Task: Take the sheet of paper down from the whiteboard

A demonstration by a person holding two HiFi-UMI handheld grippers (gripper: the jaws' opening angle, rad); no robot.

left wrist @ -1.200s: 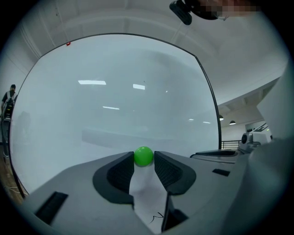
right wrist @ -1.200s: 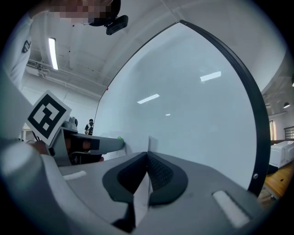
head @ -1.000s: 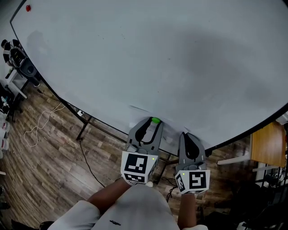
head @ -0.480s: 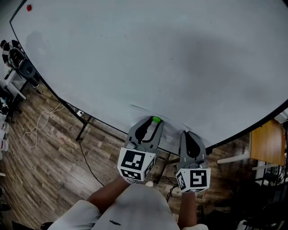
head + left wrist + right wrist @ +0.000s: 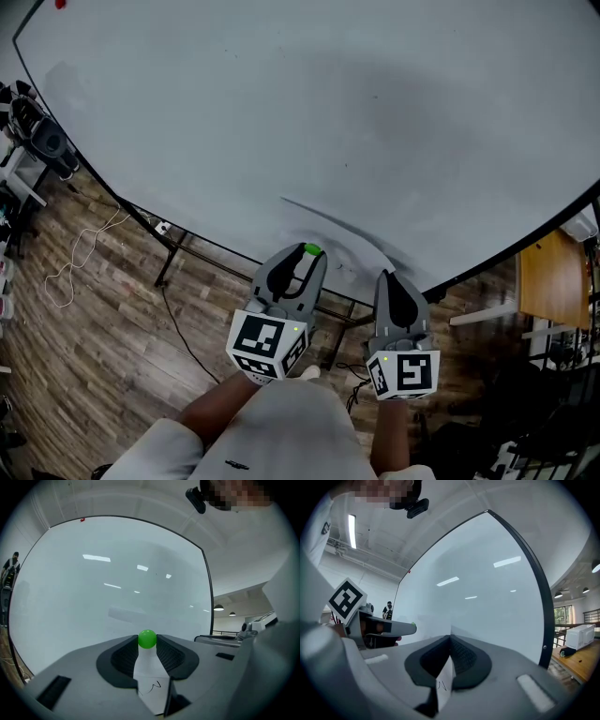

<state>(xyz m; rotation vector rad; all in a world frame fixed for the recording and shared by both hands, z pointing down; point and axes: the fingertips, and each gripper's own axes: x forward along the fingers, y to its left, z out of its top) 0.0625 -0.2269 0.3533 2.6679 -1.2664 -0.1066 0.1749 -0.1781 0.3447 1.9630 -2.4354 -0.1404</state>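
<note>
The white sheet of paper (image 5: 349,246) bows out from the bottom of the big whiteboard (image 5: 328,112), its top edge lifted off the surface. My left gripper (image 5: 306,255) is shut on a round green magnet (image 5: 310,250). In the left gripper view the magnet (image 5: 147,639) sits between the jaw tips, with the scribbled paper (image 5: 150,681) lying under it. My right gripper (image 5: 390,277) is shut on the sheet's right part; in the right gripper view the paper (image 5: 446,679) stands edge-on between the pads. Both grippers point level at the board.
A red magnet (image 5: 60,4) sits at the board's top left corner. Stand legs (image 5: 173,258) and loose cables (image 5: 80,262) lie on the wood floor below. A wooden table (image 5: 553,291) stands at right, chairs (image 5: 42,141) at left. A person (image 5: 388,610) stands far off.
Both grippers have drawn back from the board, the left one also shifting left. The sheet, which lay flat before, now curves away from the board.
</note>
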